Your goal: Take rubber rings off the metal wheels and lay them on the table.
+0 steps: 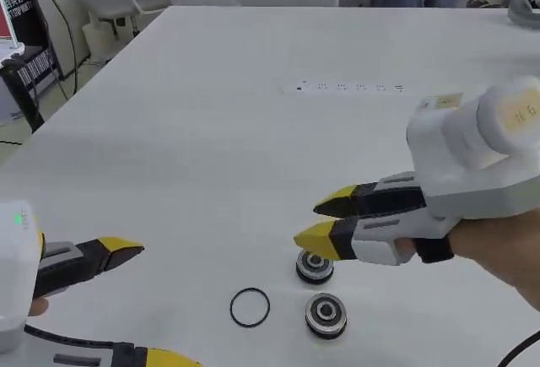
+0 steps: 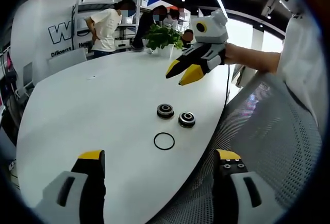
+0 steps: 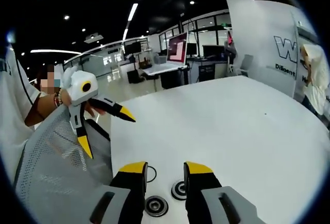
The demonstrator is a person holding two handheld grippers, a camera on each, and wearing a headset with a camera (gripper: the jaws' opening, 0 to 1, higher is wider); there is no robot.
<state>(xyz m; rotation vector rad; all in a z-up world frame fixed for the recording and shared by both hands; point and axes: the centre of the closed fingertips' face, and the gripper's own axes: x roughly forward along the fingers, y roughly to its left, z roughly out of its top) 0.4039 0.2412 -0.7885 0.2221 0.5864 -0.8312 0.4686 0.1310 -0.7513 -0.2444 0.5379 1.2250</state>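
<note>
Low over the white worktop [image 1: 253, 131], the right hand-held gripper [image 1: 325, 219]: yellow-tipped jaws a narrow gap apart, nothing between them. Carried by a hand [image 1: 498, 253] at the right of the head view, pointing left. Just under the lower jaw tip and clear of it, the far metal wheel [image 1: 315, 267], flat on the worktop. Close beside that, toward the person, the near metal wheel [image 1: 326, 315], also flat. A dark band round the edge of each wheel; cannot tell whether that is rubber. To the left of the near metal wheel and apart from it, one loose rubber ring [image 1: 250, 307], thin and black, flat on the worktop. In the right gripper view, both wheels low between the two jaws, with part of the rubber ring beside the left-hand jaw. Farther left, at the lower corner of the head view, the left hand-held gripper [image 1: 148, 304]: jaws spread wide, empty, well apart from the rubber ring. In the left gripper view, the rubber ring [image 2: 164, 141] nearest, the two wheels just beyond it, and the right hand-held gripper [image 2: 180, 74] raised above them. Farther out along the worktop, a row of small inset sockets [image 1: 346, 87]. At the far end, a potted plant [image 2: 162, 36] and people standing.
</note>
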